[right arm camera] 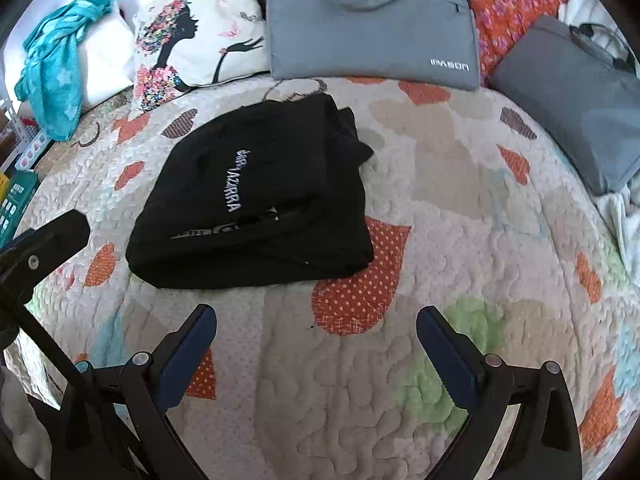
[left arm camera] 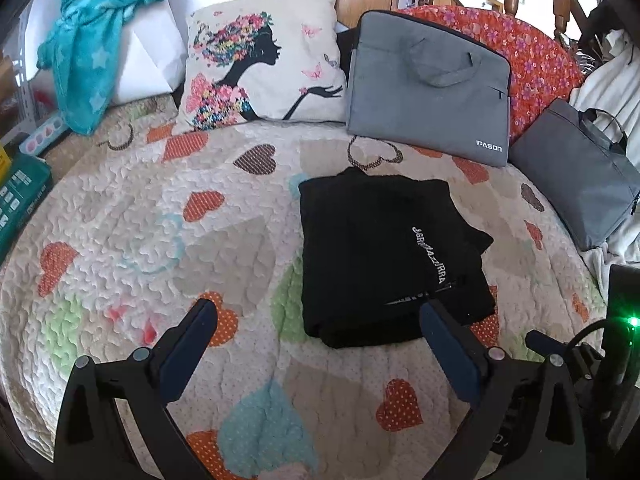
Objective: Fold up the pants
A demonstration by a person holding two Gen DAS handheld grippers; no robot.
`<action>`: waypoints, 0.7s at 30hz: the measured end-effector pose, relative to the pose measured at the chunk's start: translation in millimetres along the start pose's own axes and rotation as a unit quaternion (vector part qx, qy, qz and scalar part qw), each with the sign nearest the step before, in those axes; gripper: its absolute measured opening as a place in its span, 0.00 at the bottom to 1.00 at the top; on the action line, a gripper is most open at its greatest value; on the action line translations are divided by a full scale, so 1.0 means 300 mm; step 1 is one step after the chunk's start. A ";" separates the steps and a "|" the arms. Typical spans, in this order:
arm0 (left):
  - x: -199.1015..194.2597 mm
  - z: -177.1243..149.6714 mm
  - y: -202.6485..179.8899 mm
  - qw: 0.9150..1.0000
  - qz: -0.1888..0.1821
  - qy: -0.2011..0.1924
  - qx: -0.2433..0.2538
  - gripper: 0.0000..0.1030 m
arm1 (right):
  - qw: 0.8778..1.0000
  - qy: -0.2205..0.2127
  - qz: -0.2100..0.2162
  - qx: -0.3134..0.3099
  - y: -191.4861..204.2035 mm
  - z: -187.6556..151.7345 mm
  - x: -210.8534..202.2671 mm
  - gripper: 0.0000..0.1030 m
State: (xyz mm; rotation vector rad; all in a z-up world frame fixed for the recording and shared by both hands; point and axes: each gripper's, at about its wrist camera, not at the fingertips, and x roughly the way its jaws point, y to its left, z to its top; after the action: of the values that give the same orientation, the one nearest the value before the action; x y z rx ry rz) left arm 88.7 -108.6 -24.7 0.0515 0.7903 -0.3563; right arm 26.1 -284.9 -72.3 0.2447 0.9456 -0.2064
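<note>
While your two grippers hover apart over the bed, the black folded pants with white lettering [left arm camera: 384,256] lie as a compact rectangular stack on the quilted bedspread with orange, green and blue hearts [left arm camera: 160,240], just ahead of you. Your left gripper [left arm camera: 318,312] has its jaws spread wide and holds nothing; its right finger tip overlaps the near edge of the pants in its own view, though you cannot tell whether it touches. Your right gripper [right arm camera: 316,318] also has wide, empty jaws, hanging over bare quilt near the pants, which sit ahead and to its left. Beyond the pants, a grey laptop bag marked IPASON [left arm camera: 428,92] leans beside a white cushion printed with a floral silhouette [left arm camera: 264,60].
</note>
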 end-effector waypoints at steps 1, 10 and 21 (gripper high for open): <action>0.002 -0.001 0.001 1.000 -0.002 0.002 -0.001 0.98 | 1.000 0.002 0.001 0.003 -0.002 0.001 0.003 0.99; 0.012 -0.005 -0.002 1.000 -0.002 0.010 -0.002 0.98 | 1.000 0.010 0.003 0.004 0.003 -0.002 0.022 0.99; 0.052 -0.011 0.012 0.999 -0.015 0.042 -0.016 0.98 | 1.000 0.016 0.004 0.011 -0.007 -0.001 0.034 0.99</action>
State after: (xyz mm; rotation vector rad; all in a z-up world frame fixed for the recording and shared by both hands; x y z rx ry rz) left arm 97.7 -109.2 -38.2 0.0236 0.8815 -0.3721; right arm 31.1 -287.6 -81.1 0.2732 0.9739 -0.2057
